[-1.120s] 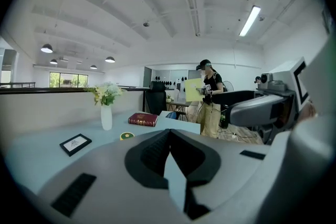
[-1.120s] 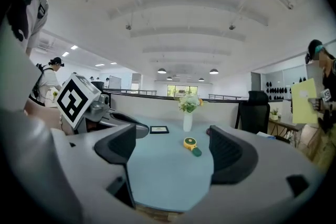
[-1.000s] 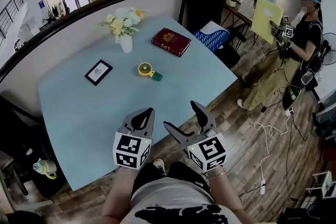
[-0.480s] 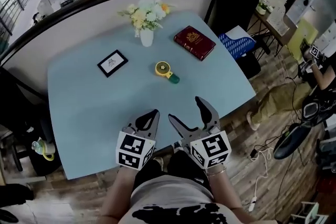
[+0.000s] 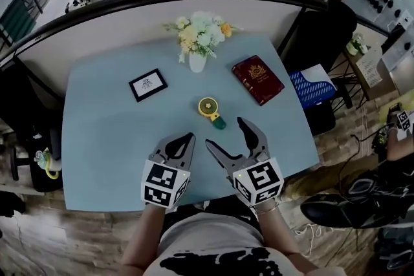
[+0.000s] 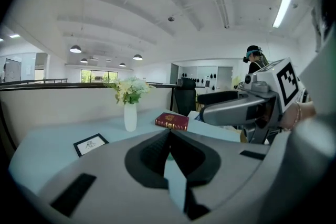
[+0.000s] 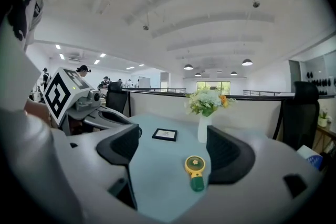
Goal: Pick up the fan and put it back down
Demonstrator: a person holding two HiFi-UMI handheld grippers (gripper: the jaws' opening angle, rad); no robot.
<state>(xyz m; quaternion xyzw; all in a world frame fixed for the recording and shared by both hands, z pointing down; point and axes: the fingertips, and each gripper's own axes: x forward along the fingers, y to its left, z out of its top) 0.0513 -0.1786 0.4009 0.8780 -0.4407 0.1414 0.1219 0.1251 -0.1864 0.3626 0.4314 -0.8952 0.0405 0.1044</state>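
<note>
A small hand fan (image 5: pixel 210 110) with a round yellow head and a green handle lies flat on the light-blue table (image 5: pixel 103 139), near its middle. My right gripper (image 5: pixel 225 131) hovers just short of the handle. Its jaws stand wide and are closing, with nothing between the pads. In the right gripper view the fan (image 7: pixel 195 169) lies on the table ahead of the right gripper (image 7: pixel 174 144). My left gripper (image 5: pixel 187 138) hangs to the left of the fan, jaws shut and empty. The left gripper (image 6: pixel 169 132) hides the fan in its own view.
Behind the fan stand a white vase of flowers (image 5: pixel 198 61), a red book (image 5: pixel 257 79) to the right and a black picture frame (image 5: pixel 147 84) to the left. A low partition wall (image 5: pixel 194 0) backs the table. A black chair (image 5: pixel 317 35) stands at the right.
Both grippers have come forward from the table's near edge to over the table, closer to the fan. The head view has swung, so the table now sits more squarely in frame.
</note>
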